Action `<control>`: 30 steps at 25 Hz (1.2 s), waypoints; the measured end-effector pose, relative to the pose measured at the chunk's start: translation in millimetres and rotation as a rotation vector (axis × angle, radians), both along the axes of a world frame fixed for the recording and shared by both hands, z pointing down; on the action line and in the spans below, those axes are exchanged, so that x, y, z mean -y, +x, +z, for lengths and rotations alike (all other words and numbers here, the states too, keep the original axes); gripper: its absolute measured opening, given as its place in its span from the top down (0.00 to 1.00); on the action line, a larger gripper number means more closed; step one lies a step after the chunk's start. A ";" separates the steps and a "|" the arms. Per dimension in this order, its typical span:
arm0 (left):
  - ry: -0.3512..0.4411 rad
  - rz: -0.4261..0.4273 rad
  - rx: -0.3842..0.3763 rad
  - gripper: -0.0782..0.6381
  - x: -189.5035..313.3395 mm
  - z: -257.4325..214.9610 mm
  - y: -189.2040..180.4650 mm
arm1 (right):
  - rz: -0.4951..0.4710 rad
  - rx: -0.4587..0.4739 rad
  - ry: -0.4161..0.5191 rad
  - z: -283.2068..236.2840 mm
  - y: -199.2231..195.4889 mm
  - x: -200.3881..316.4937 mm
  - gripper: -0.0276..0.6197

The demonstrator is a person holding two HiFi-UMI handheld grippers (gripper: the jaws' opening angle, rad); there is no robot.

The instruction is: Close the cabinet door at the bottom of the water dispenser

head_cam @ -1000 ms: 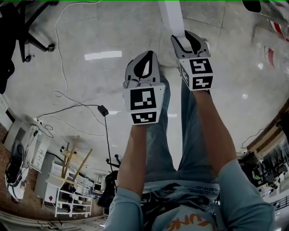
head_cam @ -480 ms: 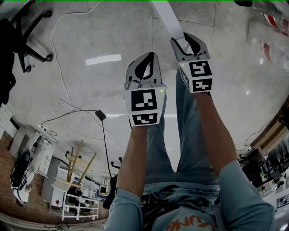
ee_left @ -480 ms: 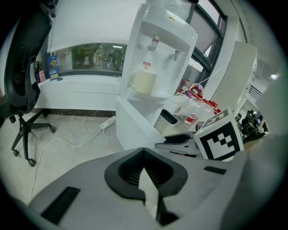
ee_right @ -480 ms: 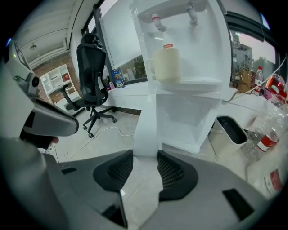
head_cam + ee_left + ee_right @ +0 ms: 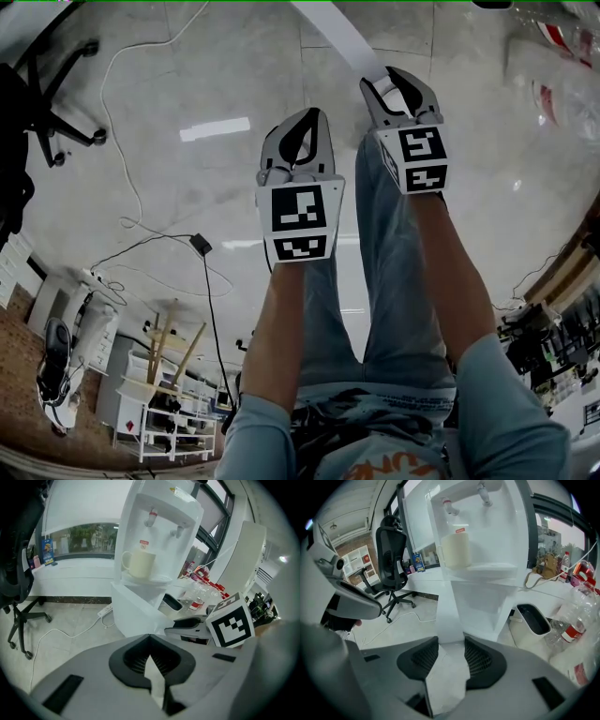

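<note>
The white water dispenser [image 5: 159, 522] stands ahead with a cream mug [image 5: 139, 563] on its tray. Its bottom cabinet door [image 5: 136, 613] hangs open, swung out toward me. From the right gripper view the door [image 5: 450, 613] is seen edge-on beside the open cabinet [image 5: 487, 604], in line with the gap of my right gripper [image 5: 451, 641], which is open and empty. My left gripper [image 5: 149, 637] is shut with nothing in it. In the head view the left gripper [image 5: 307, 114] and right gripper [image 5: 386, 77] hang over the floor, below the door's top edge [image 5: 339, 36].
A black office chair [image 5: 391, 559] stands left of the dispenser, with a white cable [image 5: 117, 112] and a power strip [image 5: 105, 612] on the floor. A white bin with a dark inside [image 5: 532, 620] and several plastic bottles [image 5: 581, 597] lie to the right.
Both grippers have moved across the floor toward the dispenser; the door's edge has slid left and up in the head view. The jaws have kept their states.
</note>
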State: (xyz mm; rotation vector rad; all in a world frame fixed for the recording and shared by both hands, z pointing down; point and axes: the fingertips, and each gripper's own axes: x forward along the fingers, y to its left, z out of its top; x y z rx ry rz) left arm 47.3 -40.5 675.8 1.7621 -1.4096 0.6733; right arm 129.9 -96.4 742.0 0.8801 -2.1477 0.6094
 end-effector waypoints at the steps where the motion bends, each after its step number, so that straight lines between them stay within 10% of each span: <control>1: 0.000 0.007 0.000 0.88 3.0 -0.3 2.4 | 0.003 0.000 0.004 -0.4 4.1 4.4 0.67; 30: 0.085 0.001 0.071 0.88 84.6 -3.8 41.3 | -0.031 -0.015 0.112 0.3 63.4 119.1 0.66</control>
